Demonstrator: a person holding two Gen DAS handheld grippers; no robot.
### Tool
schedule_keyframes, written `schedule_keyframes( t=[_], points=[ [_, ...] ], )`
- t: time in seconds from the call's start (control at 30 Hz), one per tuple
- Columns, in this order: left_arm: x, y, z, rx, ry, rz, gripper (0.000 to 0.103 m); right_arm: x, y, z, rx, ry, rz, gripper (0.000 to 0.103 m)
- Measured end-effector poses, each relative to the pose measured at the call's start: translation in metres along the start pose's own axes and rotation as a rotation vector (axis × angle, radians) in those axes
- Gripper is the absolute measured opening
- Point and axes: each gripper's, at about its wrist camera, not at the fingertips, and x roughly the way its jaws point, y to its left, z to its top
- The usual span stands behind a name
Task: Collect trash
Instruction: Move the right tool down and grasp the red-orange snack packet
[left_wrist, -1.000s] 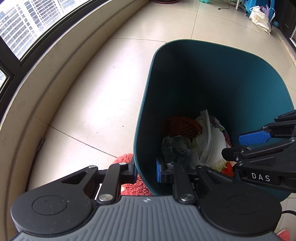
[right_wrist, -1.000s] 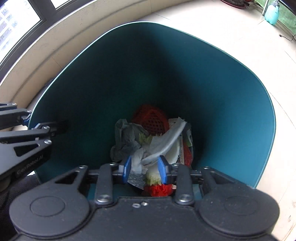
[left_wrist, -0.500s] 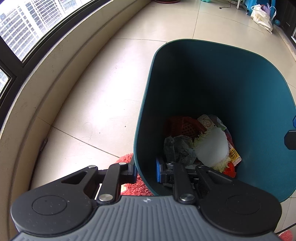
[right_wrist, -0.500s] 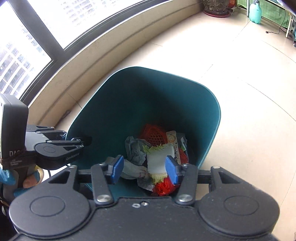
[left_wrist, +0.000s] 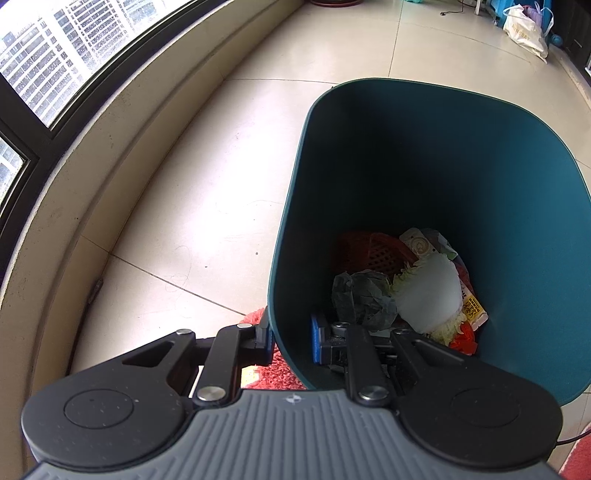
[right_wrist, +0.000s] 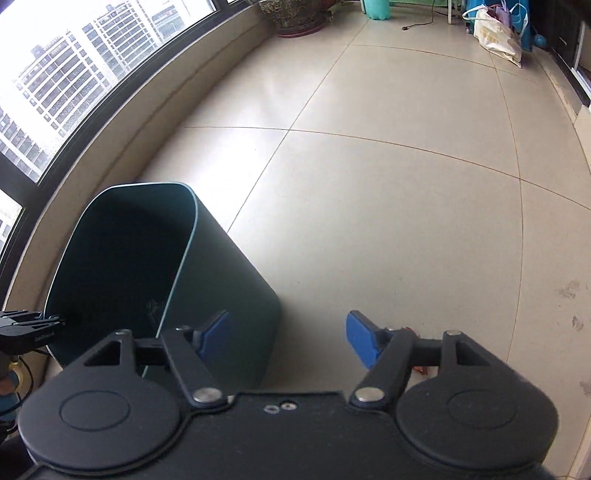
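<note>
The left gripper (left_wrist: 290, 338) stays clamped on the near rim of the tall dark-teal plastic bin (left_wrist: 480, 155) holding crumpled trash (left_wrist: 402, 291), while the right gripper (right_wrist: 286, 338), its jaws just opening and empty, hangs over the beige tiled floor (right_wrist: 388, 206) beside it.

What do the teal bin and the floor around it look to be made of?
The teal bin looks like moulded plastic with a matte finish: thin, even wall, rounded corners, soft dull sheen. The floor looks like large glazed ceramic tiles, cream and glossy: thin grout lines cross it and window light reflects off it. Neither can be confirmed by look alone.
</note>
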Motion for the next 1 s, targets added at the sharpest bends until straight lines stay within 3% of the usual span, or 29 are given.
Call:
schedule_keyframes(
  t=[0.27, 0.57, 0.9, 1.0],
  points=[
    [0.001, -0.003, 0.002, -0.006, 0.001, 0.028, 0.017, 0.076, -0.078, -0.007, 0.127, 0.076, -0.091, 0.091],
    [0.001, -0.005, 0.003, 0.01, 0.002, 0.062, 0.017, 0.182, -0.144, -0.033, 0.306, 0.208, -0.158, 0.091],
    [0.0, -0.005, 0.001, 0.014, -0.001, 0.066, 0.017, 0.229, -0.151, -0.04, 0.328, 0.226, -0.219, 0.076],
    [0.0, -0.006, 0.001, 0.015, -0.002, 0.071, 0.017, 0.236, -0.153, -0.035, 0.327, 0.228, -0.219, 0.061]
  ],
)
